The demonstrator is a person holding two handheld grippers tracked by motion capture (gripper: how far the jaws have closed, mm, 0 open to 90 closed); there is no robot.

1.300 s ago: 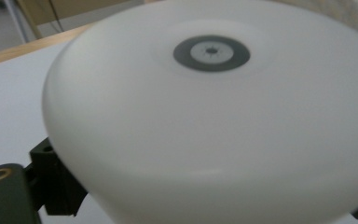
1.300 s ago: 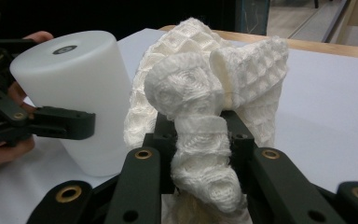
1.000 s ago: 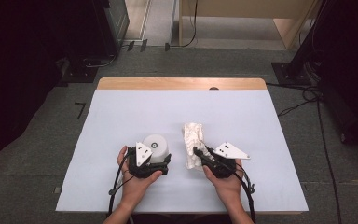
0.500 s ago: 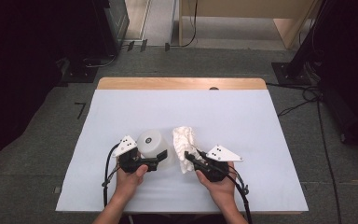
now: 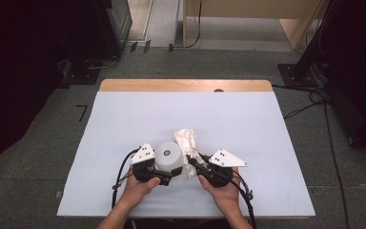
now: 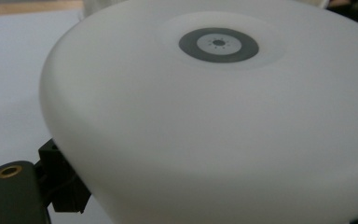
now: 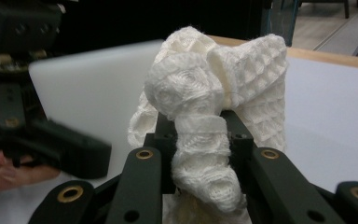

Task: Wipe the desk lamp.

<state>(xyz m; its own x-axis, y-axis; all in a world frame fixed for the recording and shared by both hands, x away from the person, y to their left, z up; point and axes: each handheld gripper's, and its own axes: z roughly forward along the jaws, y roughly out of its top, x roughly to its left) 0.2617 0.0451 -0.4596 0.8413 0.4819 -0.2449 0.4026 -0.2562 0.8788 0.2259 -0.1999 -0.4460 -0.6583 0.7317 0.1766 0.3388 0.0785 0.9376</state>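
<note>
Dark grey carpet floor (image 5: 38, 157) fills the edges of the high view, with black equipment at the upper left and black cables (image 5: 310, 102) at the right. At the centre stands the wooden table (image 5: 186, 85), covered by a pale blue-white sheet (image 5: 124, 124).

Low in the middle of that view, the white round plastic container (image 5: 170, 160) lies on its side, its base with a grey ring mark (image 6: 218, 44) turned up. No writing can be read on it. The left gripper (image 5: 164, 175) has just been closing and is now clamped on the container's wall.

Just right of it, touching it, the white waffle-weave cloth (image 7: 214, 107) is bunched and pinched tight by the right gripper (image 7: 200, 154).
</note>
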